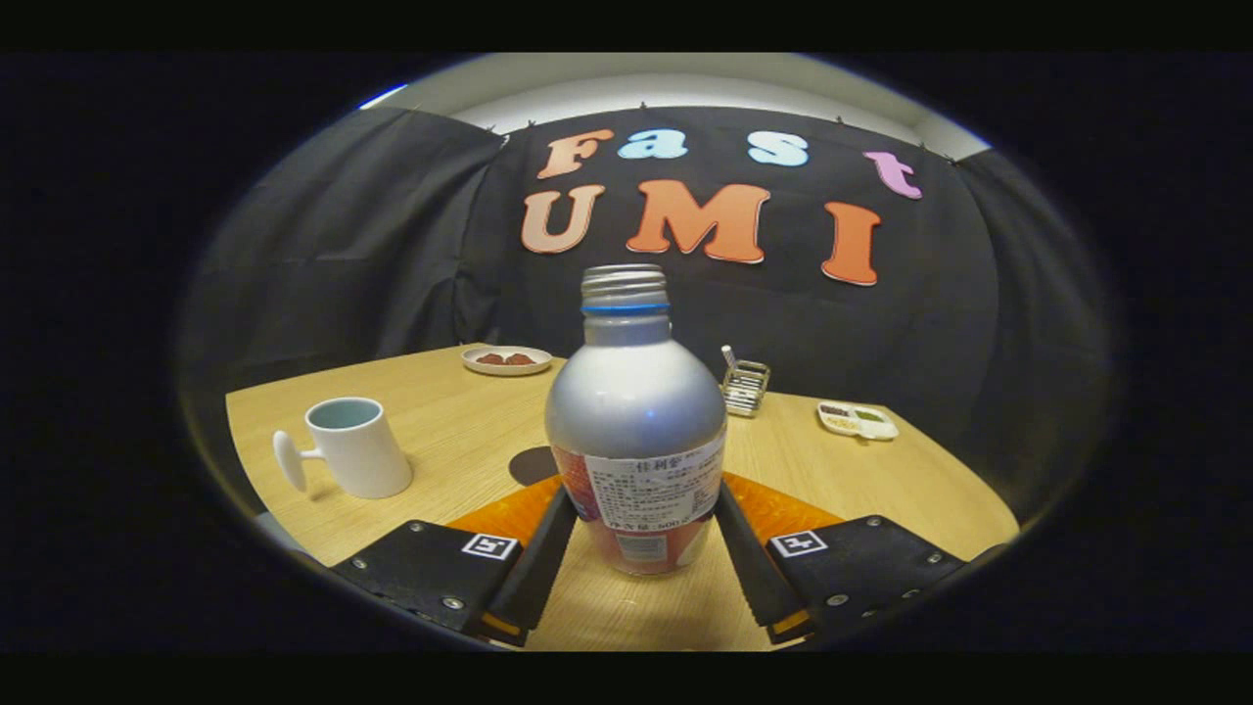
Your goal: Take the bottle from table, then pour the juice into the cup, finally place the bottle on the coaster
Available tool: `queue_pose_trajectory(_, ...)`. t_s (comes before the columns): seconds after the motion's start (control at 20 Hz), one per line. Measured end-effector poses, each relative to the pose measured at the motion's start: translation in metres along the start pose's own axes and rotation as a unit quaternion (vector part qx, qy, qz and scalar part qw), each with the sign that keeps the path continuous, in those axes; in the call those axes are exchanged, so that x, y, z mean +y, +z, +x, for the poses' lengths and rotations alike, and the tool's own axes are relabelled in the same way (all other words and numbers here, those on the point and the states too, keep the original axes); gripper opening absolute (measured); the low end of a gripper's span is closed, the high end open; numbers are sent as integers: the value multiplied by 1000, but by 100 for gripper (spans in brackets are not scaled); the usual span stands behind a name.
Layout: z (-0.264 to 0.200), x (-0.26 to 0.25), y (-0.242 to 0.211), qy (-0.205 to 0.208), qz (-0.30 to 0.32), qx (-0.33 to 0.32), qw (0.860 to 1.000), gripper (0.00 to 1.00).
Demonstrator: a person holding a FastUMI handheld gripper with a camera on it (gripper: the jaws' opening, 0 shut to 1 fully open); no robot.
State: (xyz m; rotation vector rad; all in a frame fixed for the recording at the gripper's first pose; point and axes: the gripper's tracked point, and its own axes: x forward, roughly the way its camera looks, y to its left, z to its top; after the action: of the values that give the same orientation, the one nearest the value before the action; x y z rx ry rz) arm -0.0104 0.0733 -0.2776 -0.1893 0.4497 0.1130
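Observation:
A silver bottle (636,411) with an uncapped threaded neck, a blue ring and a printed label stands upright between my fingers. My gripper (642,501) is shut on the bottle's lower body, one finger pressing each side. I cannot tell whether its base rests on the wooden table (460,431) or hangs just above it. A white cup (354,448) with a pale blue inside stands to the left of the bottle, its handle pointing away from it. A dark round coaster (532,464) lies just behind the bottle's left side, partly hidden by it.
Along the table's far edge sit a small plate (506,359) with brown food, a little wire rack (746,386) and a white divided dish (858,420). Black cloth walls close the booth behind the table.

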Motion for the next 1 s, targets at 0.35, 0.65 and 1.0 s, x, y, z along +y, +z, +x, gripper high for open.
queue_pose_trajectory(0.35,12,16,27,-12,-133,-13,991,79)
queue_pose_trajectory(0.65,23,40,45,-14,-223,-33,974,78)
queue_pose_trajectory(1.0,27,50,65,-39,-332,-55,941,78)
